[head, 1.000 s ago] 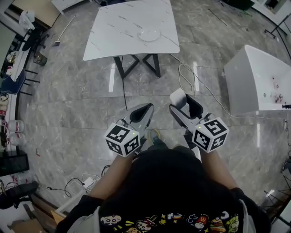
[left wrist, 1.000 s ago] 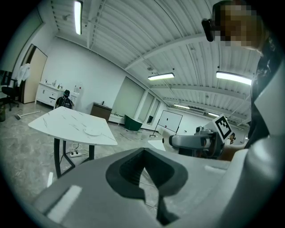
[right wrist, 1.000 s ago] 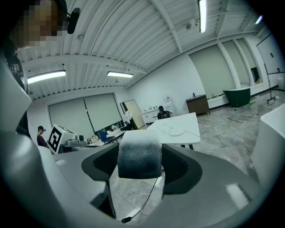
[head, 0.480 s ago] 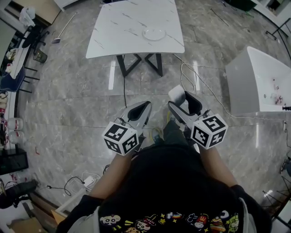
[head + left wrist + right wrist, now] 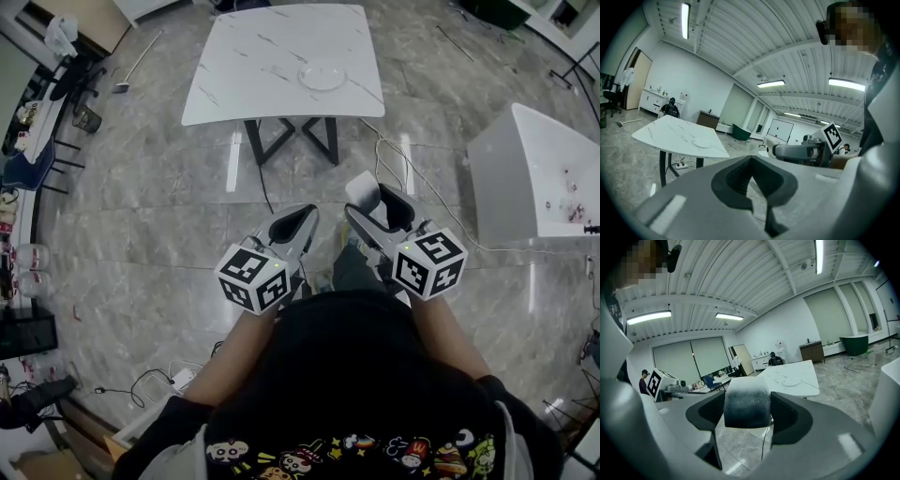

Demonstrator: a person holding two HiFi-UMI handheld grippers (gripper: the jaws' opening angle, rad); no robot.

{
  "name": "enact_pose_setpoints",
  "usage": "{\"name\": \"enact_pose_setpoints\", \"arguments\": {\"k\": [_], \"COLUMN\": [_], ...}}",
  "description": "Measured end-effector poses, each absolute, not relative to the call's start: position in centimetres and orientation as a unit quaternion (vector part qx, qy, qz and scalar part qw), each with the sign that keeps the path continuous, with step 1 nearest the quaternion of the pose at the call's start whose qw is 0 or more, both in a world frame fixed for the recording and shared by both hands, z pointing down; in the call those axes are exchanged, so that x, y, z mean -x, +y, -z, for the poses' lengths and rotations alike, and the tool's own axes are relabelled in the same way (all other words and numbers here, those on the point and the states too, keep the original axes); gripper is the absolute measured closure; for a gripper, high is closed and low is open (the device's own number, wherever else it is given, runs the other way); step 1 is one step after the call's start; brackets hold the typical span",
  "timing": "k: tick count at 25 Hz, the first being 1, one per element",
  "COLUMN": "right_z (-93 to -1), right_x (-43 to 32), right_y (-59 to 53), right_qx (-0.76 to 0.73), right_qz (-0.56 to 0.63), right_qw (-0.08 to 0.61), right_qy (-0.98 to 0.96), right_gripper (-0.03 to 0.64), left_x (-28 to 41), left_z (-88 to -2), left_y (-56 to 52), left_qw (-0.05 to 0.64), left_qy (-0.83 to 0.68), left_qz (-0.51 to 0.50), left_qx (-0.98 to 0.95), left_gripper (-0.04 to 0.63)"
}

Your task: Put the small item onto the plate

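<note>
A white round plate [image 5: 322, 75] lies on the white marble table [image 5: 244, 66] across the floor ahead. My right gripper [image 5: 373, 202] is shut on a small white and grey block [image 5: 361, 190], held at waist height. The right gripper view shows the block [image 5: 746, 401] wedged between the dark jaw pads, with the plate [image 5: 791, 382] on the table [image 5: 801, 373] beyond. Beside it, my left gripper [image 5: 298, 223] is shut with nothing in it. Its view looks over the closed jaws to the plate [image 5: 701, 143] and the right gripper [image 5: 801, 152].
A white tub-like unit [image 5: 534, 169] stands at the right. Cables [image 5: 394, 159] trail over the grey stone floor under and beside the table. Chairs and desks [image 5: 37, 141] line the left wall. A power strip [image 5: 178, 375] lies at lower left. A person in black [image 5: 671, 108] sits far off.
The table and plate have slid lower and nearer in the head view as I walk toward them. Both grippers keep their pose, and the right still holds the block.
</note>
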State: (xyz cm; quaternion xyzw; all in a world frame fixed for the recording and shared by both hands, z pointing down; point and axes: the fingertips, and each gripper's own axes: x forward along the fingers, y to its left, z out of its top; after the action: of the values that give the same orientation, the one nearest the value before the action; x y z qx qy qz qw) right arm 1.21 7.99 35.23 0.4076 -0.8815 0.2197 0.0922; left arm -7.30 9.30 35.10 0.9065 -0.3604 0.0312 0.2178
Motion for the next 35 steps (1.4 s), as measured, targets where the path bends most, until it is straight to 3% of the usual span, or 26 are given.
{"name": "enact_pose_setpoints", "arguments": {"k": [15,35], "right_z": [-36.8,-41.5], "right_x": [-2.1,-5.1], "right_y": [3.5,-15.9], "right_qx": [-0.397,-0.330], "right_qz": [-0.234,-0.254], "right_qw": [0.102,0.149], "right_qy": [-0.882,-0.897], "right_gripper": [0.287,0.287], "left_x": [7.8,2.8], "left_z": [-36.8,-39.8], "left_y": [4.9,-14.5], "left_qw": [0.216,0.242], "left_qy": [-0.395,-0.444], "left_qz": [-0.057,-0.080], "left_qx": [-0.891,-0.859], "left_gripper": [0.594,0.595]}}
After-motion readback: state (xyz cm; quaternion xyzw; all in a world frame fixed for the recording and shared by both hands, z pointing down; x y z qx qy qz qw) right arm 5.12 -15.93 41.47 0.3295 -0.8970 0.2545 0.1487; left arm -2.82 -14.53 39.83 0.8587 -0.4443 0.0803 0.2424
